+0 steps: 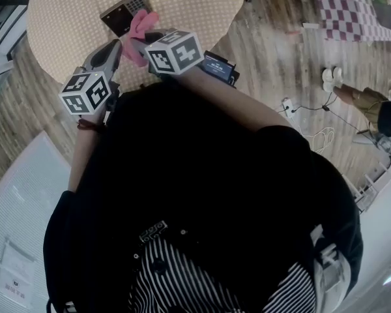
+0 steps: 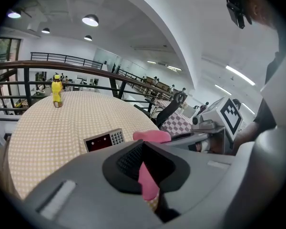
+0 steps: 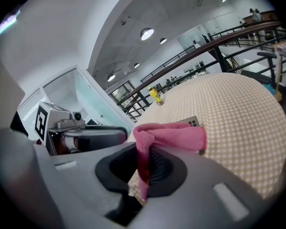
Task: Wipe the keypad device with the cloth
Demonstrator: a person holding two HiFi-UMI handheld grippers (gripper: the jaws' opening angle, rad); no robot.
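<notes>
On the round checked table (image 1: 195,5) lies the keypad device (image 1: 124,13), dark with a grey key block, just beyond both grippers. A pink cloth (image 1: 140,34) hangs between them above the table's near part. My left gripper (image 1: 119,46) is shut on one end of it and my right gripper (image 1: 139,43) on the other. In the left gripper view the cloth (image 2: 148,181) sits pinched in the left gripper (image 2: 145,168), with the device (image 2: 104,140) ahead. The right gripper (image 3: 144,168) pinches the cloth (image 3: 169,137), which hides most of the device (image 3: 194,122).
A yellow bottle (image 2: 56,90) stands at the table's far side. A small black unit with a blue screen (image 1: 219,66) sits at the table's near right edge. A checked mat (image 1: 348,8) and cables lie on the wooden floor. A railing (image 2: 62,68) runs behind the table.
</notes>
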